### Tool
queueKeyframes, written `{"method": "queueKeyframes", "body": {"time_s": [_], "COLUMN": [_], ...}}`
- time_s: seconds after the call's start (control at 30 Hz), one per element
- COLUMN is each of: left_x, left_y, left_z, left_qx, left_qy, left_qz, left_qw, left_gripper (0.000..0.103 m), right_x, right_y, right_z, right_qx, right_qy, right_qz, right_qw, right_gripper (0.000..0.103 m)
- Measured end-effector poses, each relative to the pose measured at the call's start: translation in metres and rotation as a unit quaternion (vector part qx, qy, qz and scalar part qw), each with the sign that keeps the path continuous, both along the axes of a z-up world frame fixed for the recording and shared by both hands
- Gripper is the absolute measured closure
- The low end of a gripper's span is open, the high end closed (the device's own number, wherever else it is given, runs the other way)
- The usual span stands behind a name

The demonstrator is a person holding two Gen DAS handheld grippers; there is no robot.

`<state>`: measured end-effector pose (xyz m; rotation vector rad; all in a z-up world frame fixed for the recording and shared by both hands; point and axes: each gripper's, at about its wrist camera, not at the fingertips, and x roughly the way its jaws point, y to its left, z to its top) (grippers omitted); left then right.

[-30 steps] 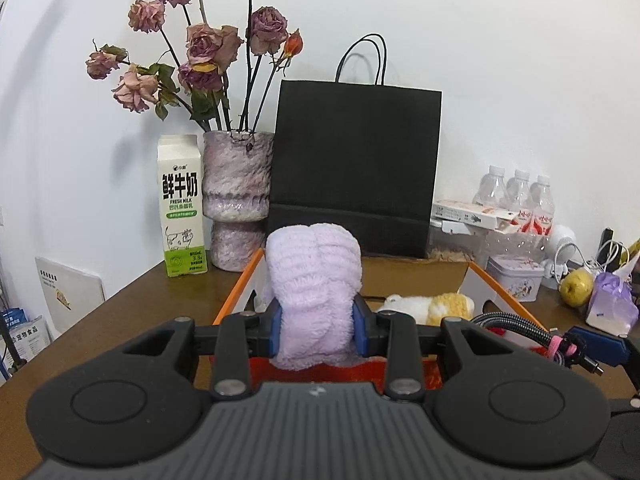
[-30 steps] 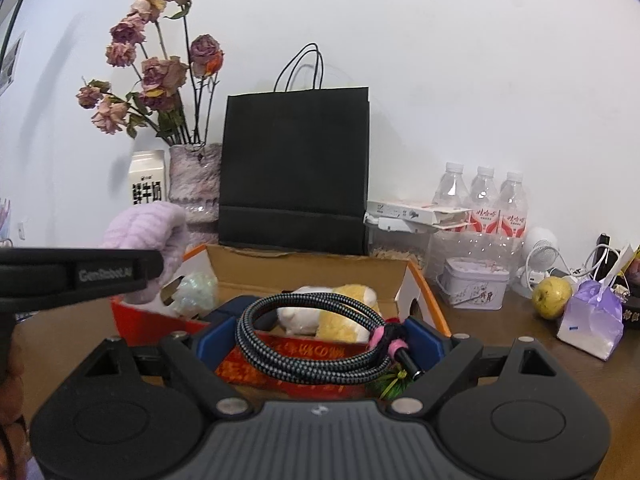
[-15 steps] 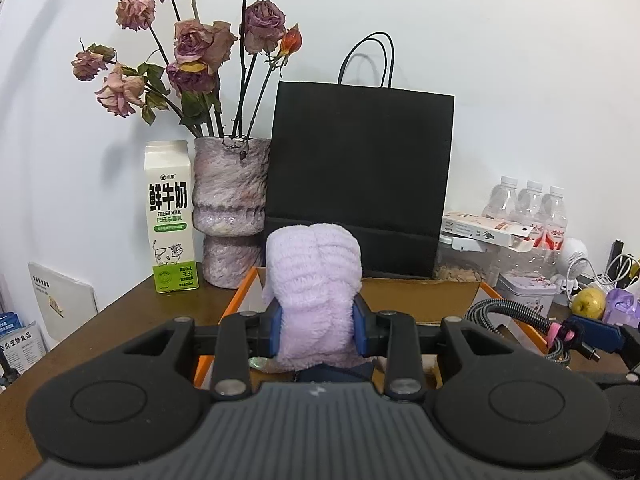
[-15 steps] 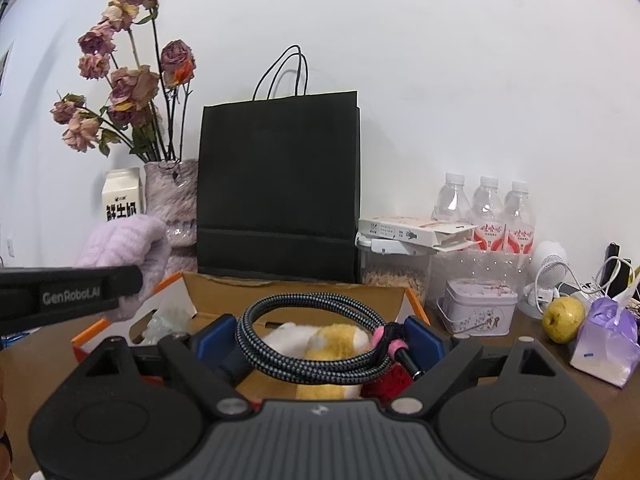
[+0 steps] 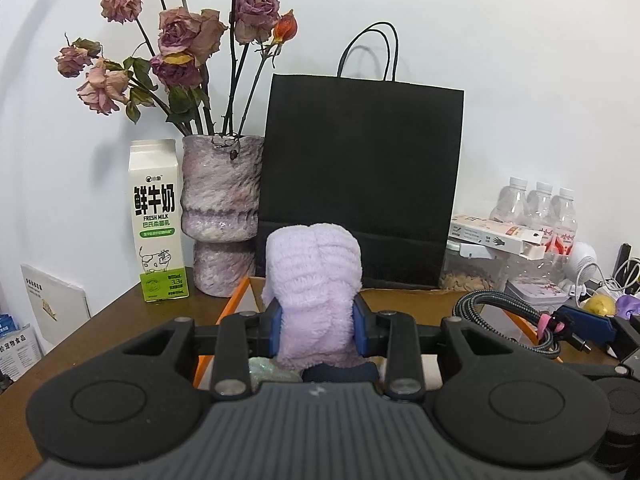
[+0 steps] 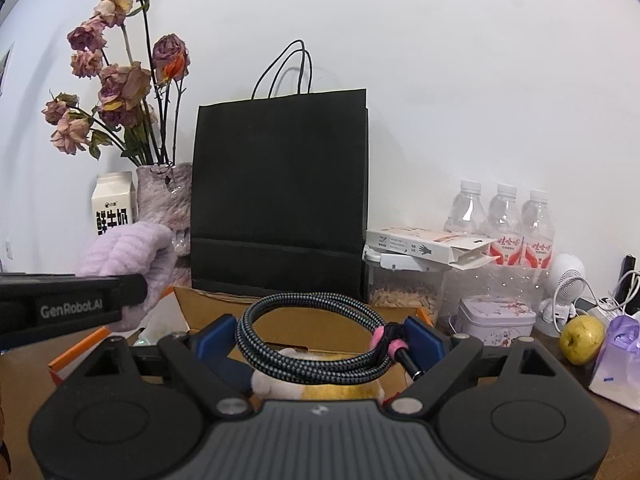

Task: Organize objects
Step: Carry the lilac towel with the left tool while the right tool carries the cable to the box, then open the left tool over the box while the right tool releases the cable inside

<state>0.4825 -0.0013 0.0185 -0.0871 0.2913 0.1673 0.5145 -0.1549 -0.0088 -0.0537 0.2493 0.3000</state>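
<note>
Two loads ride in my grippers over the box (image 6: 280, 322): my left gripper (image 5: 316, 330) pinches the towel (image 5: 314, 280) upright above its left end, my right gripper (image 6: 320, 340) spans the cable (image 6: 312, 336), wide, pads on the coil's sides. Beyond stand bag (image 5: 362, 184) and vase (image 5: 222, 216). Likely trouble: the springy coil squirts out, or the towel brushes the vase.
</note>
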Motion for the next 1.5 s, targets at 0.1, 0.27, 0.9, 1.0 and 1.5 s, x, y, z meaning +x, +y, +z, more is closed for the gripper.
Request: {"method": "queueKeyframes", "body": {"time_s": [0.1, 0.27, 0.9, 1.0, 1.5], "left_x": [0.009, 0.022, 0.051, 0.053, 0.056], "left_y": [0.001, 0.004, 0.013, 0.012, 0.010], "left_z": [-0.001, -0.005, -0.018, -0.019, -0.018], "left_qx": [0.000, -0.003, -0.023, -0.020, 0.005], "left_qy": [0.003, 0.013, 0.049, 0.051, 0.031], "left_qz": [0.000, 0.002, 0.005, 0.005, 0.030], "left_qw": [1.0000, 0.9999, 0.9985, 0.9985, 0.9991], "left_gripper": [0.069, 0.069, 0.069, 0.069, 0.000], "right_x": [0.008, 0.019, 0.043, 0.046, 0.054], "right_y": [0.003, 0.008, 0.014, 0.014, 0.015], "right_z": [0.000, -0.002, -0.007, -0.008, -0.012], "right_qx": [-0.002, -0.006, -0.022, -0.023, -0.034], "right_qy": [0.001, 0.005, 0.018, 0.020, 0.034], "right_qz": [0.002, 0.006, -0.002, -0.003, -0.012], "right_qw": [1.000, 1.000, 1.000, 1.000, 0.999], "right_gripper": [0.013, 0.013, 0.013, 0.013, 0.000]}}
